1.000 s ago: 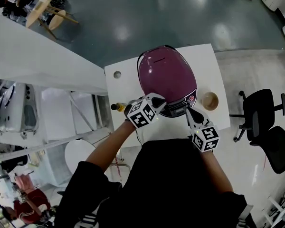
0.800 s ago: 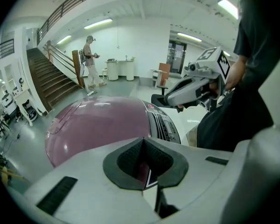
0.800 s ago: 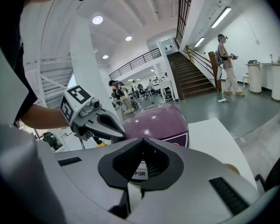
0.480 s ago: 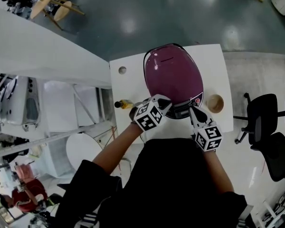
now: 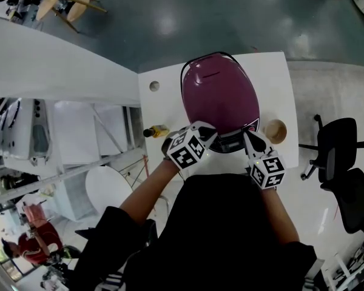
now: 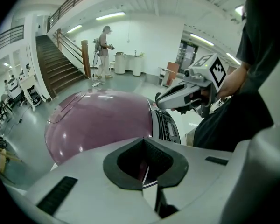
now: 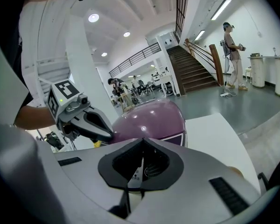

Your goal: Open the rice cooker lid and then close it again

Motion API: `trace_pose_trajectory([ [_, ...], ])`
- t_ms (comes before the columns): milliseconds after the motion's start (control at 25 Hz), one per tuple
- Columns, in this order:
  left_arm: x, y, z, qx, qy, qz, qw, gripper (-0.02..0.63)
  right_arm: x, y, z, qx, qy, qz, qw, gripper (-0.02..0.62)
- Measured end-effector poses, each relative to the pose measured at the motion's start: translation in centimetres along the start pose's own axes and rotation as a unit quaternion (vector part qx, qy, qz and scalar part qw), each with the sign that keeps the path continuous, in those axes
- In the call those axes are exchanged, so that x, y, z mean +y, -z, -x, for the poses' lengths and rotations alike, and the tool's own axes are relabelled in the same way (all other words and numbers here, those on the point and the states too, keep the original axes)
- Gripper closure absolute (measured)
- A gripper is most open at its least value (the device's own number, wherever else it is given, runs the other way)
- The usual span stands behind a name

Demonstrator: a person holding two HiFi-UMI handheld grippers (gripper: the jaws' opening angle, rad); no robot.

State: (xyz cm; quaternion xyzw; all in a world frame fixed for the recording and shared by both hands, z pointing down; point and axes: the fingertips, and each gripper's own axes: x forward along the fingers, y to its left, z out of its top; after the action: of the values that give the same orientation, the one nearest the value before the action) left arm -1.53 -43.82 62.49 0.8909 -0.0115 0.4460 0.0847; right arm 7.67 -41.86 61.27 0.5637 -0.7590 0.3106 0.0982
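Right hand-held gripper [image 5: 250, 139], closed and empty: we are lowering it nearer the rice cooker [image 5: 221, 99] front | left hand-held gripper [image 5: 208, 131], closed and empty: we are keeping it at the front | cooker still shut, so we are likely only now starting to open it.

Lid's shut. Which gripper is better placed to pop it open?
Right, likely: the right gripper hangs over the rice cooker front panel, where a release would sit; the left gripper points at the lid side.

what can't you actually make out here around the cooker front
- Head view: the rice cooker front edge, hidden under the left gripper and right gripper.
- Left gripper view: print on the control panel, too small to read.
- Right gripper view: the cooker's lower half, behind that gripper's own body.
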Motion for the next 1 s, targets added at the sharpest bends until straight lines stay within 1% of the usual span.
trace_pose_trajectory([
  [200,-0.3,-0.2,-0.4,0.015,-0.005,-0.005,0.9999,0.604,-1.2,0.0,-0.2,0.003,-0.002,-0.006,1.0,0.595],
  [400,-0.1,-0.1,-0.5,0.032,-0.004,0.01,0.9994,0.604,-1.6,0.0,-0.7,0.006,-0.01,-0.005,1.0,0.595],
  [520,0.0,-0.2,-0.6,0.024,-0.006,0.016,0.9996,0.604,-1.7,-0.4,-0.7,0.004,-0.012,-0.003,1.0,0.595],
  [600,0.1,-0.2,-0.5,-0.002,-0.004,0.036,0.9993,0.604,-1.6,-0.7,-0.3,0.001,-0.01,0.001,1.0,0.595],
  [680,0.1,-0.1,-0.3,-0.033,-0.002,0.073,0.9968,0.604,-1.3,-0.9,0.3,-0.004,-0.009,0.006,1.0,0.595],
  [720,0.1,0.0,-0.1,-0.044,-0.004,0.084,0.9955,0.604,-1.2,-1.0,0.6,-0.006,-0.008,0.009,1.0,0.595],
  [800,0.0,0.0,0.1,-0.059,-0.015,0.09,0.9941,0.604,-0.8,-1.1,1.5,-0.009,-0.005,0.014,1.0,0.595],
  [840,0.0,-0.1,0.5,-0.073,-0.023,0.091,0.9929,0.604,-0.6,-1.1,1.9,-0.011,-0.001,0.016,1.0,0.595],
  [920,0.0,-0.3,1.9,-0.118,-0.044,0.096,0.9874,0.604,0.0,-0.8,2.7,-0.012,0.007,0.022,1.0,0.595],
  [1000,-0.2,-0.2,3.9,-0.163,-0.067,0.105,0.9787,0.603,1.1,-0.4,3.5,-0.01,0.016,0.03,0.999,0.595],
])
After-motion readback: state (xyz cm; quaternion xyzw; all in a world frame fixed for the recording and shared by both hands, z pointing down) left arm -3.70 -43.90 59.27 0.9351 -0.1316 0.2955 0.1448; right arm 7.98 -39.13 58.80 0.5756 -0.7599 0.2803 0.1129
